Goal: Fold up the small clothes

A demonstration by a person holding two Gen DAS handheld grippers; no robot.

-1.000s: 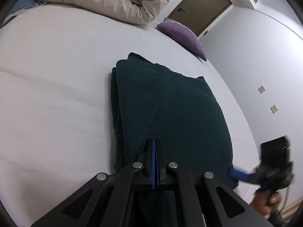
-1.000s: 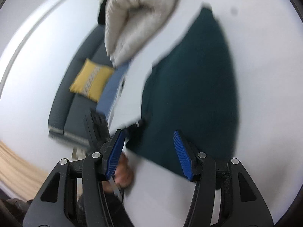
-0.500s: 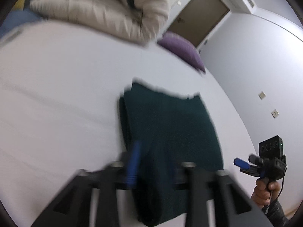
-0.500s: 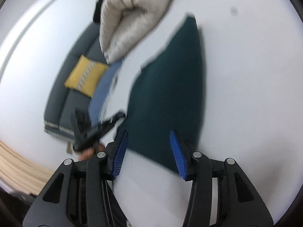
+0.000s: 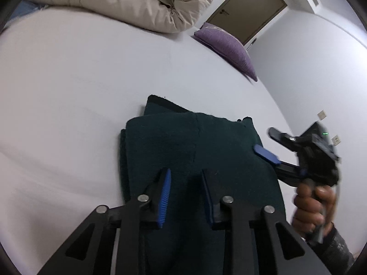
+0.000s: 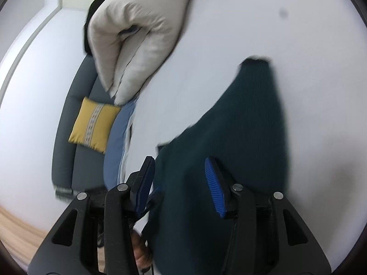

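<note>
The bed (image 5: 68, 87) fills most of the left wrist view with a white sheet. A beige duvet (image 5: 128, 2) lies bunched along the upper edge of the frame, and a purple pillow (image 5: 227, 45) rests at the upper right, below a brown door (image 5: 247, 9). In the right wrist view, a grey sofa (image 6: 66, 137) occupies the left side of the frame and carries a yellow cushion (image 6: 94, 125).

The folded dark green garment (image 5: 190, 151) lies flat on the bed at the lower centre of the frame, in several layers.

The left tool (image 5: 185, 194) is open, both fingers apart over the near edge of the garment, gripping nothing. The right tool (image 5: 273, 144) is at the right of the frame, also open; one blue pad (image 5: 266, 154) overlaps the right edge of the garment, the other finger is over bare sheet.
</note>
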